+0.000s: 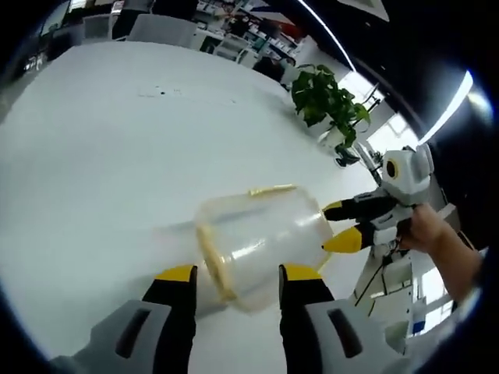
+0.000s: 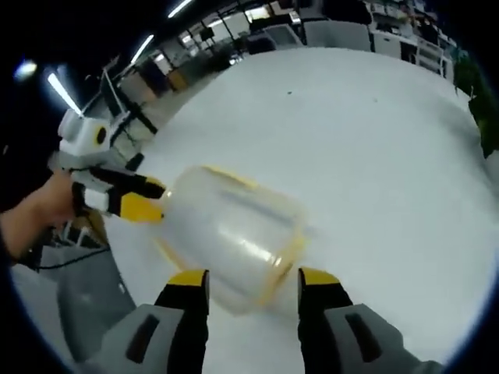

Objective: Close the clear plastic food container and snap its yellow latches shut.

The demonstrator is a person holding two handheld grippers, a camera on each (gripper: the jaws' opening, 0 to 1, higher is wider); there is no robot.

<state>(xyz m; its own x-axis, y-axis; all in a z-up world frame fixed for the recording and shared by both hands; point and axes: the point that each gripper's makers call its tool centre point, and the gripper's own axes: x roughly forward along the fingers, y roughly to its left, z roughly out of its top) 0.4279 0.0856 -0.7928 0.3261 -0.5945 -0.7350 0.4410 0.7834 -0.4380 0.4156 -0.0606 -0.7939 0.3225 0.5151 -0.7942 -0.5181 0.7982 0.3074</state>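
Your left gripper [image 1: 236,274], jaws wide, flanks the clear container [image 1: 261,245], yellow-rimmed, blurry, near the white surface [image 1: 117,156] edge. Right gripper [image 2: 253,279] likewise wide w/ container btwn; your hand [image 1: 425,230] grips its handle.

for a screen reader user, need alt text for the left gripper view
A clear plastic food container with yellow trim lies on its side on a white table, between the open left gripper and the right gripper at its far end. A green potted plant stands beyond.
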